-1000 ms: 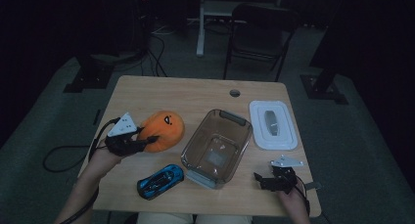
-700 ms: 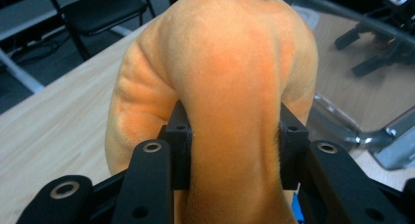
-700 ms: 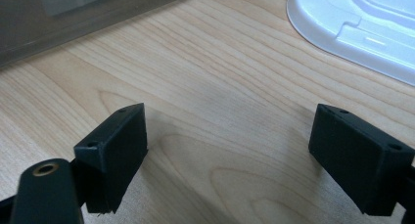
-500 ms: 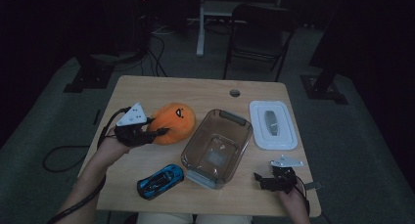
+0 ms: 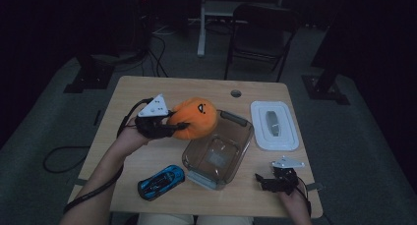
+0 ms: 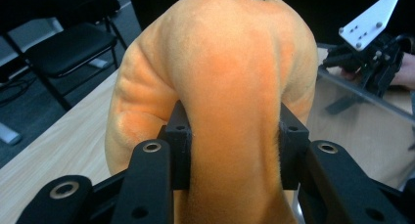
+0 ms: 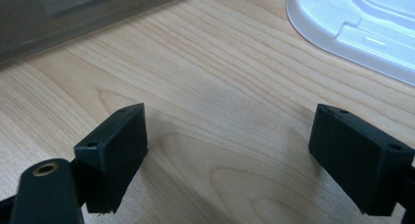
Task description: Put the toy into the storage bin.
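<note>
Left tongs (image 5: 173,129) squeeze orange plush (image 5: 195,118) (deeply dented); right tongs (image 7: 230,155) gape.

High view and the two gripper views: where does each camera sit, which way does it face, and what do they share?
High view: above the person's side, looking forward and down on the light wooden table; both forearms enter from below.
Left gripper view: rides the left hand-held gripper, looking along its jaws clamped on the orange plush pumpkin.
Right gripper view: rides the right hand-held gripper, jaws open, facing the bare tabletop.
Shared: the clear brown plastic tub shows in all three; the white rectangular lid in the high and right gripper views.
</note>
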The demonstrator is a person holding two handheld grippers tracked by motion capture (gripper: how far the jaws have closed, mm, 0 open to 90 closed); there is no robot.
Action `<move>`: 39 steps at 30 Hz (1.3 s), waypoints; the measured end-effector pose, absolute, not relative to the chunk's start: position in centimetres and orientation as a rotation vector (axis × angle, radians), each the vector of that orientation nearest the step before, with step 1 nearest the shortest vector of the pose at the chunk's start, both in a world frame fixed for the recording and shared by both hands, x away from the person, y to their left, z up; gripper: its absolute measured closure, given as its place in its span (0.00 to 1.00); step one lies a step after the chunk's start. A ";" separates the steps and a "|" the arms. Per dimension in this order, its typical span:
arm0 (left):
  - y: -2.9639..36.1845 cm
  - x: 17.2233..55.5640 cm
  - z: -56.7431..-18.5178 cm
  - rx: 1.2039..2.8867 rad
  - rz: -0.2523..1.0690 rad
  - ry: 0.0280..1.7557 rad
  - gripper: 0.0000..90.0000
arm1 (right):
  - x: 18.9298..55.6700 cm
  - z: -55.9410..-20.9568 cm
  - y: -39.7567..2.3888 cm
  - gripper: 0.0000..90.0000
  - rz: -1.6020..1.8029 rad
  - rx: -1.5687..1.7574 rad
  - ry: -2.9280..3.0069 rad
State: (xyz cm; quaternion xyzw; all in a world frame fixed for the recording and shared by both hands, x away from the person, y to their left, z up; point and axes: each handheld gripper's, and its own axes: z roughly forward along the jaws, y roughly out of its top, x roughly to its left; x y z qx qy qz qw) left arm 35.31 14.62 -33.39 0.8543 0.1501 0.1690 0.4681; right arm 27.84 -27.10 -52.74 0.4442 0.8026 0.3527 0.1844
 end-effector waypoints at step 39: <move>5.0 39.8 -36.6 2.218 0.244 0.281 0.69 | 27.8 -52.7 -27.2 0.16 1.010 1.259 2.264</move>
